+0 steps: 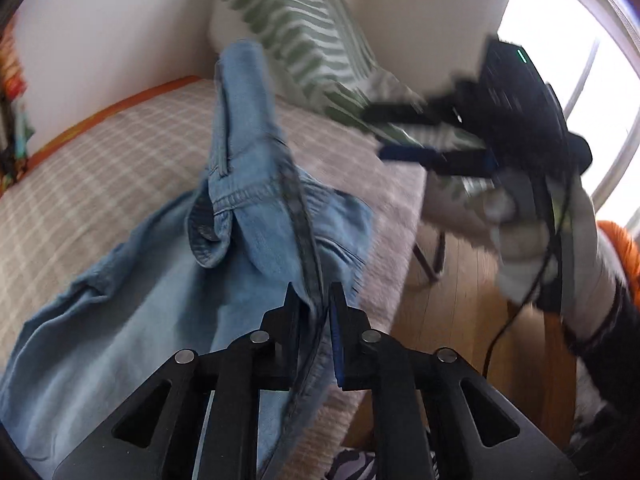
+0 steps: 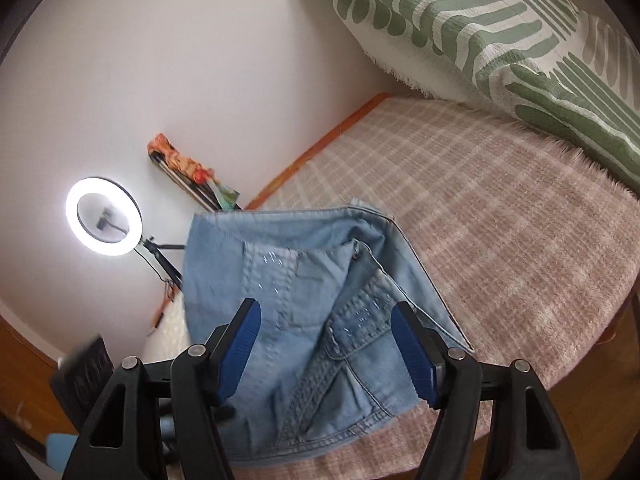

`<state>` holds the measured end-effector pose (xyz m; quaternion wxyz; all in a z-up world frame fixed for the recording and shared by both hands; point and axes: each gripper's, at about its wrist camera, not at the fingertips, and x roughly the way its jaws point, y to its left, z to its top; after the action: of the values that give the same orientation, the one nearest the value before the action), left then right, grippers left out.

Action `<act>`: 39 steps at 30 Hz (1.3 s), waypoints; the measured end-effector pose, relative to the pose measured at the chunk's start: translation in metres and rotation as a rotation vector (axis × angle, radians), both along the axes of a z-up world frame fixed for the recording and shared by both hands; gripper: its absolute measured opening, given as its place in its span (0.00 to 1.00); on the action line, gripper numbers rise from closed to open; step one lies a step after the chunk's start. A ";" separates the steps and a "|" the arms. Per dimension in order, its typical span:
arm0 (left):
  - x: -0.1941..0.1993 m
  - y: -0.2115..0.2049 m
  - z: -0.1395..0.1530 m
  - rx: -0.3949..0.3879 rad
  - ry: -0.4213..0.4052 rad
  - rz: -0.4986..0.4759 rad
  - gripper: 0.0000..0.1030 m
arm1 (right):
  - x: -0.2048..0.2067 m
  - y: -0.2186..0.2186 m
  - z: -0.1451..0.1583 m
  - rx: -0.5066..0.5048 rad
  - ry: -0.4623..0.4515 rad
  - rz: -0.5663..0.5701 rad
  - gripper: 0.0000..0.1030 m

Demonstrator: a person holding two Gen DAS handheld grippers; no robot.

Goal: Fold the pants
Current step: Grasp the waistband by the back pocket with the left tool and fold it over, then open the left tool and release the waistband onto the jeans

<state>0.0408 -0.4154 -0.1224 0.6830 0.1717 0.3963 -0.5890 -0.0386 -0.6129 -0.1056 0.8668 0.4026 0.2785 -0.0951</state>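
Light blue denim pants (image 1: 256,216) lie bunched on a bed with a pink-beige plaid blanket (image 1: 100,152). My left gripper (image 1: 314,304) is shut on an edge of the pants near the bed's side and holds it raised. My right gripper (image 2: 326,320) is open, its blue-padded fingers (image 2: 412,352) on either side of the waistband part of the pants (image 2: 320,300) without gripping it. In the left wrist view the right gripper (image 1: 384,134) shows open in the air to the right of the pants, blurred.
A green-and-white striped pillow (image 2: 480,28) leans on the white wall at the head of the bed. A lit ring light (image 2: 104,216) stands beside the bed. Wooden floor (image 1: 460,312) lies past the bed's edge, and a bright window (image 1: 580,80) is at right.
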 end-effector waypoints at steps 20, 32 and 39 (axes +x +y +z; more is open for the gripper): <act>0.064 0.129 0.014 0.082 -0.046 0.311 0.12 | 0.059 -0.020 -0.021 -0.285 0.219 0.090 0.69; 0.100 0.084 -0.009 0.171 -0.153 0.275 0.58 | 0.122 -0.052 -0.041 -0.342 0.364 0.138 0.77; 0.097 0.026 -0.035 0.301 -0.357 0.150 0.58 | 0.128 -0.070 -0.052 -0.219 0.327 0.144 0.72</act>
<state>0.1373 -0.3895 -0.1576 0.7506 0.3430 0.3645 -0.4314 0.0895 -0.6834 -0.1579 0.8532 0.2641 0.4315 -0.1269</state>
